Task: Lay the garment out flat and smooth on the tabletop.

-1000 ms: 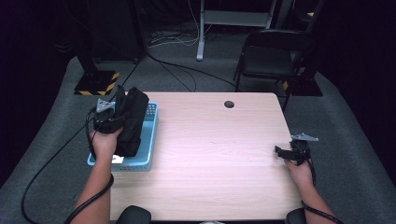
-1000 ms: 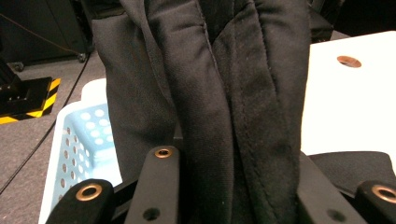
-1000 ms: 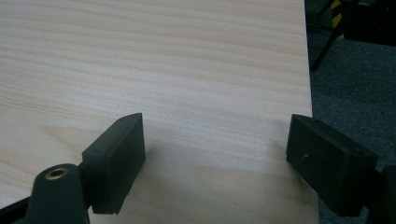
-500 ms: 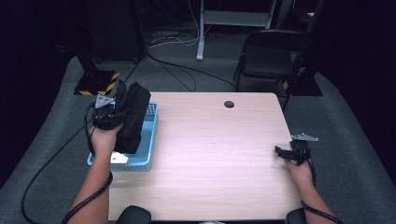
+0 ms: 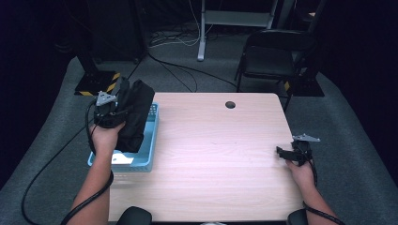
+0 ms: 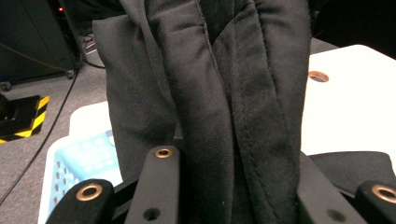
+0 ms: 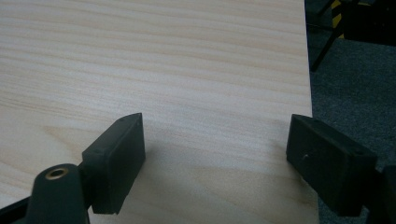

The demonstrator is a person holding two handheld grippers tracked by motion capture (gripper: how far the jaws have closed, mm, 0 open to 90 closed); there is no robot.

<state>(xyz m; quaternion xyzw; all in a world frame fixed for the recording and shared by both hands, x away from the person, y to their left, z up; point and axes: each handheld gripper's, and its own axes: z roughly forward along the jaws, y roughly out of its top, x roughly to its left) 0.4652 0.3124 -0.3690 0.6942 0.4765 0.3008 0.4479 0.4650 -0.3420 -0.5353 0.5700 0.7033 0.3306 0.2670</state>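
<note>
Black cloth [image 6: 233, 93] cut off by the upper edge, hiding the left gripper's fingers [image 6: 159, 182] at their tips.

The cloth [image 5: 133, 115] is black all over, with stitched seams of the same black. The basket [image 5: 151, 140] under it is light blue, its wall dotted with small holes, and a white patch — perhaps a label — lies in its near corner. The table [image 5: 211, 154] is pale wood with fine grain lines. Both grippers — left [image 5: 109, 110] and right [image 5: 293, 152] — are black with grey top plates. The floor is grey carpet; one stand base [image 5: 96, 84] has yellow-and-black stripes.
</note>
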